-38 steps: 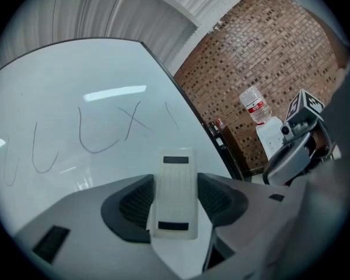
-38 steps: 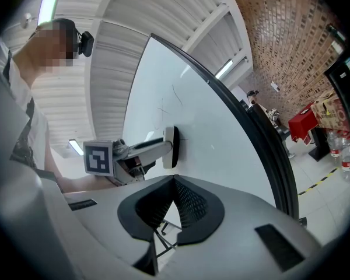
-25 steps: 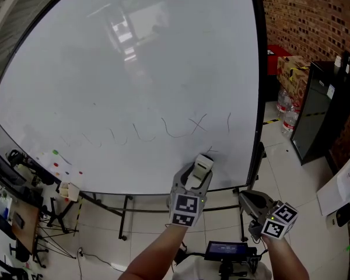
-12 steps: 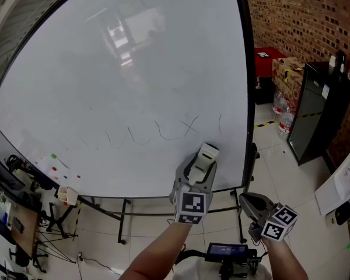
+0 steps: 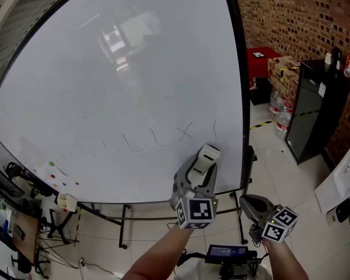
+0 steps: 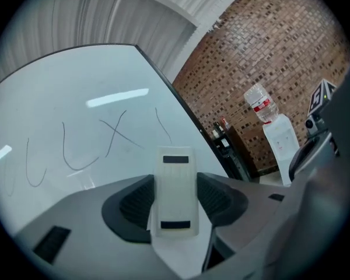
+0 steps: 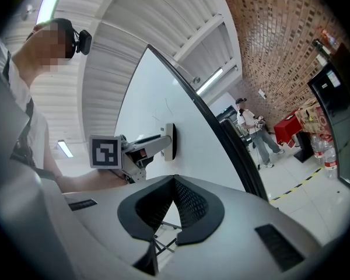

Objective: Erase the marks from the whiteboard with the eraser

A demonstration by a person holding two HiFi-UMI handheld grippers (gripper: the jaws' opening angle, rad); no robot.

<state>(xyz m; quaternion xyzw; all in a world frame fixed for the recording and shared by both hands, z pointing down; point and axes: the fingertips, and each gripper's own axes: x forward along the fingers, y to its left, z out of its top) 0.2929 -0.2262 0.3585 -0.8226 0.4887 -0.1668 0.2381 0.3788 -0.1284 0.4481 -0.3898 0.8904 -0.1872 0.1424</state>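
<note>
While grasping the eraser (image 5: pixel 207 155) in the left gripper (image 5: pixel 196 181) (jaws just tightened), holds it against the whiteboard (image 5: pixel 105 86) below the marks (image 5: pixel 163 136), right gripper (image 7: pixel 174 186) clenched empty.

3 cameras around 1 whiteboard
The head view looked steeply down from above onto the whiteboard (image 5: pixel 105 98), with the left claw (image 5: pixel 201 168) and right claw (image 5: pixel 249 202) low in frame. The left gripper view sat close behind its own jaws, facing the board's marks (image 6: pixel 112 134) at a slant, brick wall (image 6: pixel 268 51) to the right. The right gripper view looked sideways along the board's edge, catching the left claw and its eraser (image 7: pixel 170 140), which all 3 views shared.
</note>
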